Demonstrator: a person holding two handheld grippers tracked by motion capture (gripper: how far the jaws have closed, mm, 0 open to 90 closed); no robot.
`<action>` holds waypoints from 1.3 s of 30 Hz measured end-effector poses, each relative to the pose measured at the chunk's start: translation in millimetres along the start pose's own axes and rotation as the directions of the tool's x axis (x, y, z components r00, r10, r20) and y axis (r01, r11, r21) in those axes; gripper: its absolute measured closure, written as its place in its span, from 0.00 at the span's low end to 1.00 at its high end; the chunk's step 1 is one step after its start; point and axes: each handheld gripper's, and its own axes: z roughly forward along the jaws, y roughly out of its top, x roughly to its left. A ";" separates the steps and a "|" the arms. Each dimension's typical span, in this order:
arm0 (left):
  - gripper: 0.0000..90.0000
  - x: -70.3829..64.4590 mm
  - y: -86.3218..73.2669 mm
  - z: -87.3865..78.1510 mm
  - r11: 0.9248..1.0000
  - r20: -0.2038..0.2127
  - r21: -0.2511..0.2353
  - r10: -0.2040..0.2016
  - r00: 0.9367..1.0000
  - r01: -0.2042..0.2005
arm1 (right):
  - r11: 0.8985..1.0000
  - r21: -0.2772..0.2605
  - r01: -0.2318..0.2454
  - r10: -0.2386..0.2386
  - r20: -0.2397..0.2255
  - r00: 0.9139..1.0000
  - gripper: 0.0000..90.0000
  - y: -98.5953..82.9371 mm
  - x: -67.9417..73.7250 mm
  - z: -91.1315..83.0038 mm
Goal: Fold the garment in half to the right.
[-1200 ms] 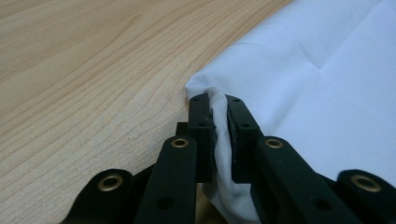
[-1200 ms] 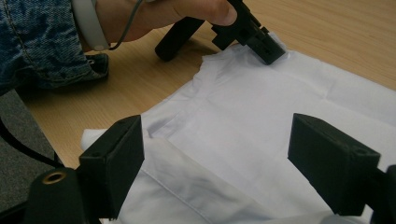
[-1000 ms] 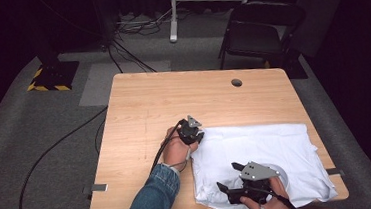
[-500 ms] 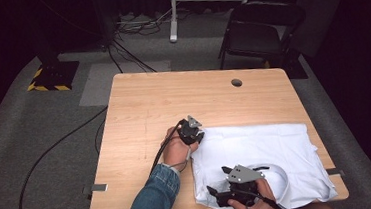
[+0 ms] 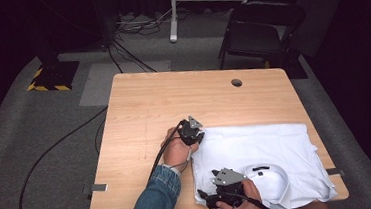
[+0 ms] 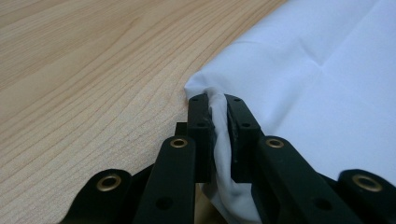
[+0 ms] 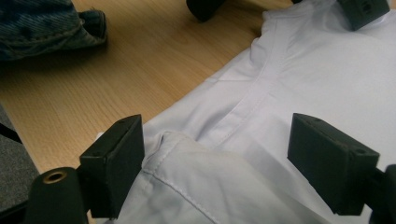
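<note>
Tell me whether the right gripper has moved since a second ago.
Yes. In the high view the right gripper has slid left along the table's near edge, from near the white shirt's collar to its near-left corner; jaws open.

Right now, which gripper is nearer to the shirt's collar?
Right. The right gripper hangs open over the white shirt at its near edge, just beside the collar. The left gripper is shut on the shirt's far left corner, farther away.

left gripper [image 5: 193, 132]: fingers [image 6: 201, 122] clamped together | right gripper [image 5: 215, 195]: fingers [image 7: 116, 158] spread wide, low
</note>
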 end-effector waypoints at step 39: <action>0.91 -0.8 -0.2 -0.2 1.000 -0.007 0.002 0.010 1.000 -0.010 | 0.999 -0.021 0.037 -0.038 -0.086 0.996 0.25 2.1 31.5 -4.7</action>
